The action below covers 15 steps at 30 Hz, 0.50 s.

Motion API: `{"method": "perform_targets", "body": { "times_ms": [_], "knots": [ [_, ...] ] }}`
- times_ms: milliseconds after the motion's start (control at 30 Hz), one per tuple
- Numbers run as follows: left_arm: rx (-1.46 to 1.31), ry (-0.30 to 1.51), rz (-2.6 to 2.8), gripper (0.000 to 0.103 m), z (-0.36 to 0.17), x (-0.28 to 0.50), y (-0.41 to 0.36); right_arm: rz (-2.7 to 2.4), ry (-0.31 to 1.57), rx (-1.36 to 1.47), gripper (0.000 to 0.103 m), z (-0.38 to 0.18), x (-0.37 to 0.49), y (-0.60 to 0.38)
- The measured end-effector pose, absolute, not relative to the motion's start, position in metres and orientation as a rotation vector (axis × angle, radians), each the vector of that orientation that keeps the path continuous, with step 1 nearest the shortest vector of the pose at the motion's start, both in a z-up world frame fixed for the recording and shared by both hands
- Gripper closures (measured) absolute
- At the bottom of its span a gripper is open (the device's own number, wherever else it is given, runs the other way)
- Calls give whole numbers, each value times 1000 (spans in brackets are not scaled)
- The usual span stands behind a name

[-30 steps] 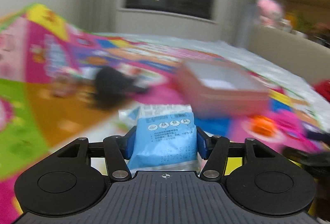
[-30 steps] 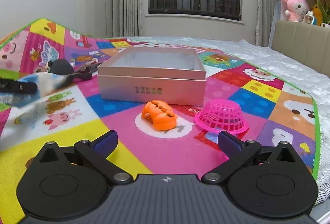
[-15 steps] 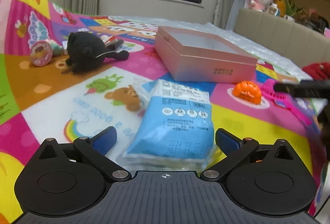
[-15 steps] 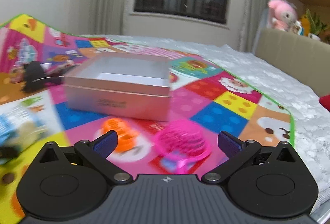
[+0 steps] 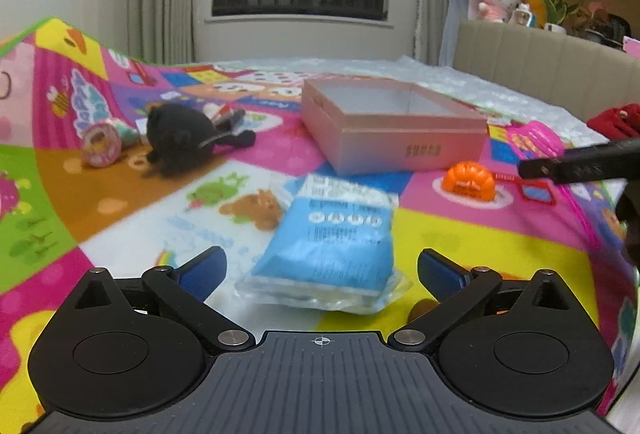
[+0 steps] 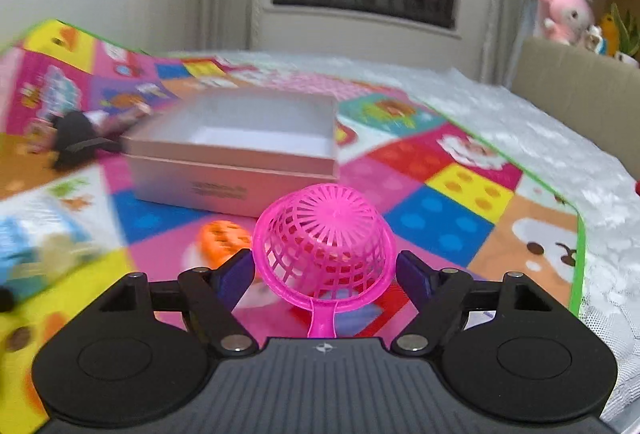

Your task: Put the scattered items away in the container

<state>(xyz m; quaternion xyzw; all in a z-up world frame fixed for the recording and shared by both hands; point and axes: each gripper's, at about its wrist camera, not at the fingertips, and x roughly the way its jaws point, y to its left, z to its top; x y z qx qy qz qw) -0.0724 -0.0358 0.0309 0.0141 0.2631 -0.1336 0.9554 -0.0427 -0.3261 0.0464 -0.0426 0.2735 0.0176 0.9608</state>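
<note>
Right gripper (image 6: 325, 266): clasping pink mesh strainer (image 6: 324, 238) at frame centre, lifted off the mat. Left gripper (image 5: 320, 270): spread wide, gripping nothing; blue packet (image 5: 332, 246) lying on play mat (image 5: 460, 230) between its fingers. Pink box (image 5: 396, 126) sitting upper centre; orange toy (image 5: 470, 180) lying just right of it.

I can't read much here: print on the blue packet (image 5: 328, 238) is blurred, and the pink box (image 5: 404, 138) has gold characters too smeared to read.
</note>
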Motion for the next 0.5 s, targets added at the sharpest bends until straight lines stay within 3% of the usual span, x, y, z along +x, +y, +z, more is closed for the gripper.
{"method": "perform_targets", "body": {
  "times_ms": [233,500],
  "knots": [
    [-253,787,-313,0,35,-50,-28,110,522,-41,26,57,-76,-317],
    [-97,833,-250,0,29,-54,-42,97,513,-129,22,35,-84,-298]
  ]
}}
